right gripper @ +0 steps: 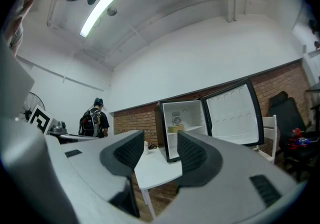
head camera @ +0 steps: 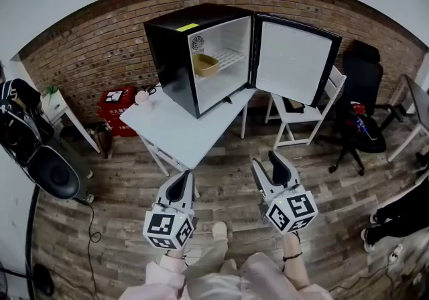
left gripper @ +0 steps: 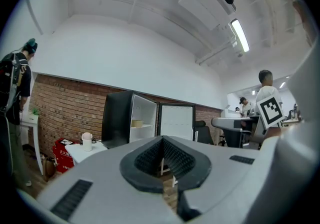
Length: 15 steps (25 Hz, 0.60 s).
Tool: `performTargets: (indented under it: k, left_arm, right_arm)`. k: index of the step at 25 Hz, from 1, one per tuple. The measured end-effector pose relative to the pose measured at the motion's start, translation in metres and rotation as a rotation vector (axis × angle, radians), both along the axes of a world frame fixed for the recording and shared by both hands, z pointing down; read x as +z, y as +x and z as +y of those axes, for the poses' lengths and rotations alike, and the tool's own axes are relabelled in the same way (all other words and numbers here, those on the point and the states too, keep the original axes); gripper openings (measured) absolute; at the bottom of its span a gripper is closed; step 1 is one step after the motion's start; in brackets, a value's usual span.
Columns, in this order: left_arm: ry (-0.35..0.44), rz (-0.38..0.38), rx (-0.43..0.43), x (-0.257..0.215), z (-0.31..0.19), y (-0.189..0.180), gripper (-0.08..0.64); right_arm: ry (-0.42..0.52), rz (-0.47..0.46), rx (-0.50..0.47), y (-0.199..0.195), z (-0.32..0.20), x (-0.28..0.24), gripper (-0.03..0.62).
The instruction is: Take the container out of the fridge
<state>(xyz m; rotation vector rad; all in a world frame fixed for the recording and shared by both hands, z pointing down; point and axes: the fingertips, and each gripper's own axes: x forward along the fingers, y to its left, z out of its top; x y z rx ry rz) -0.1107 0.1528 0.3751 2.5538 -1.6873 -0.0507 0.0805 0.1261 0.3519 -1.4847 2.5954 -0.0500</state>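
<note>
A black mini fridge (head camera: 171,47) stands on a white table (head camera: 177,131), its door (head camera: 293,61) swung open to the right. A tan container (head camera: 205,64) sits on the wire shelf inside; it also shows in the left gripper view as the container (left gripper: 136,123) and in the right gripper view as the container (right gripper: 175,128). Both grippers hang low over the wooden floor, well short of the table. My left gripper (head camera: 184,179) has its jaws together with nothing in them (left gripper: 162,140). My right gripper (head camera: 265,162) is open, with only air between its pads (right gripper: 160,150).
A white folding chair (head camera: 301,114) stands right of the table, and a black office chair (head camera: 362,91) beyond it. A red box (head camera: 117,101) lies by the brick wall. A white cup (head camera: 141,97) is on the table. A person with a backpack (right gripper: 95,120) stands at the left.
</note>
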Motion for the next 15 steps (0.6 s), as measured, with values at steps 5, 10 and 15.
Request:
performTargets:
  k: [5, 10, 15]
  left_arm:
    - [-0.014, 0.011, -0.002, 0.009, -0.036, 0.0, -0.008]
    - [-0.033, 0.014, -0.005, 0.017, -0.081, -0.004, -0.008]
    - [-0.058, 0.021, 0.002, 0.024, -0.128, -0.004, -0.008]
  right_arm:
    - [-0.029, 0.001, -0.012, -0.002, -0.035, 0.01, 0.19]
    - [-0.049, 0.014, -0.03, -0.009, -0.081, 0.019, 0.19]
    - [-0.066, 0.027, -0.042, -0.014, -0.127, 0.025, 0.19]
